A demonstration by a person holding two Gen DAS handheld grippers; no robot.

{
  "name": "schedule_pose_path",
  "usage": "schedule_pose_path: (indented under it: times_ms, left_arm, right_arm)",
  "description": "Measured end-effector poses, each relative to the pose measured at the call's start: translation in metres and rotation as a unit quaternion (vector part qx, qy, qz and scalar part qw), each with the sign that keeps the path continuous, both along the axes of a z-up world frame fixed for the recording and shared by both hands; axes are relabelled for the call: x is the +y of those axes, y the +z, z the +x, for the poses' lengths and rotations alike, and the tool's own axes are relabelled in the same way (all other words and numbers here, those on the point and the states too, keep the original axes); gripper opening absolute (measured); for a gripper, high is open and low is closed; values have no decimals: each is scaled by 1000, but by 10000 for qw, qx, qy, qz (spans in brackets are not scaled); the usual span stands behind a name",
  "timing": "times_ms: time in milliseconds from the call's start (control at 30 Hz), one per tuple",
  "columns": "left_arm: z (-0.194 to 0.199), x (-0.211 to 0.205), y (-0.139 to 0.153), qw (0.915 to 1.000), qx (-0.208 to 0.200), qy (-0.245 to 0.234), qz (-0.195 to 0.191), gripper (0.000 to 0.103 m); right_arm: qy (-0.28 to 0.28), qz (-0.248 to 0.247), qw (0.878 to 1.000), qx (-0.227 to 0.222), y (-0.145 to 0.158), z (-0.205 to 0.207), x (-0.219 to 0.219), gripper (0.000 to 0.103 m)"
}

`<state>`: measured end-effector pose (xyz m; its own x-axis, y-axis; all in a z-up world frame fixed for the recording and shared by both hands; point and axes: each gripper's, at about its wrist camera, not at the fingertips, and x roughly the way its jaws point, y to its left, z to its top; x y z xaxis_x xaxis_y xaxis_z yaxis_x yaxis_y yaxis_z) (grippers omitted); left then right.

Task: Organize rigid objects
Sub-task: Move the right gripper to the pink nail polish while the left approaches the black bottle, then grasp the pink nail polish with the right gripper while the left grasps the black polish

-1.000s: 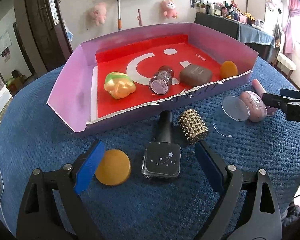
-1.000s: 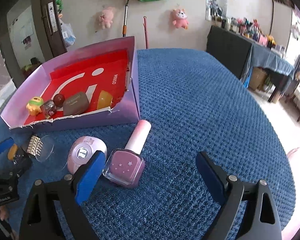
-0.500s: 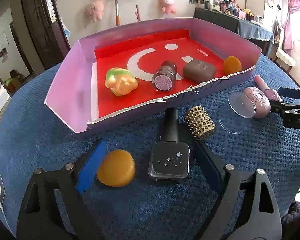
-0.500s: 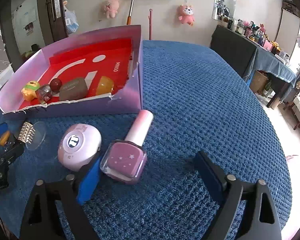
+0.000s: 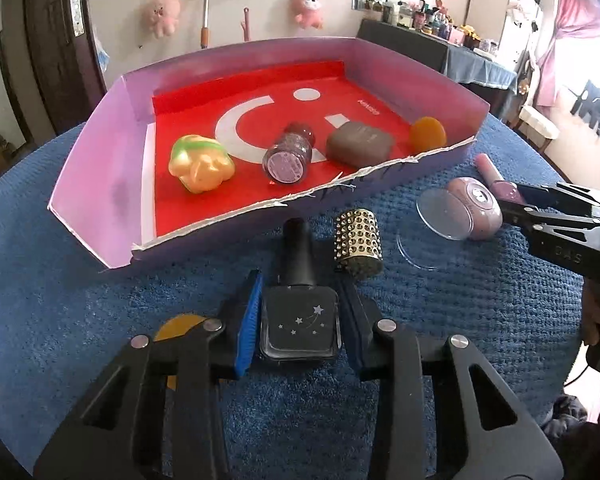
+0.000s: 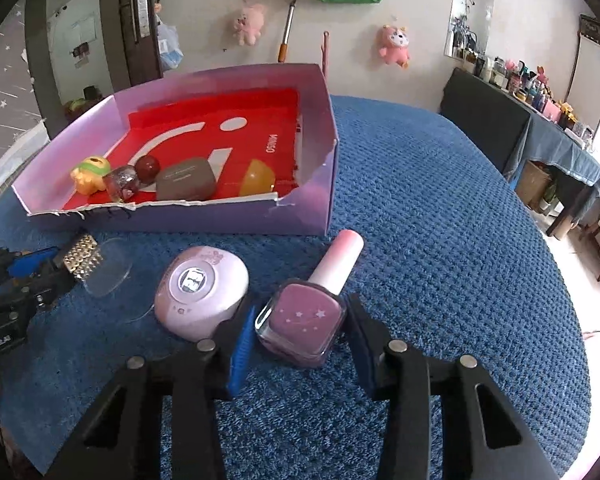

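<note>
**Both grippers close on nail polish bottles in front of the tray**

The left gripper (image 5: pixel 300 312) has just closed its jaws on the black nail polish bottle (image 5: pixel 300 312), lying on the blue bench (image 5: pixel 80 300) just in front of the purple tray (image 5: pixel 100 168). The right gripper (image 6: pixel 300 326) has likewise just closed around the pink nail polish bottle (image 6: pixel 304 318), near the tray's right corner, beside a lilac round case (image 6: pixel 200 292).

Daylight from window (image 5: pixel 580 60) at right, blown out there; soft shadows; fisheye bending and dark vignette at corners; centre sharp.
</note>
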<state>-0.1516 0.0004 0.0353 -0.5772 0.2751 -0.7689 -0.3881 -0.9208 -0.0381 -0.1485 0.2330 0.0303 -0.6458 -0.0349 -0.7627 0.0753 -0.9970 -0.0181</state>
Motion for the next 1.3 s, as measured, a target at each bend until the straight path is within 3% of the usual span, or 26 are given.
schedule_pose_path:
  times_ms: [500, 1300]
  left_arm:
    - [22, -6, 21, 9991, 194, 62, 384, 33]
    - [32, -7, 33, 9988, 321, 65, 373, 33]
  right_arm:
    - [271, -343, 9982, 410, 33, 25, 3, 45]
    - [528, -367, 9974, 317, 26, 29, -8, 45]
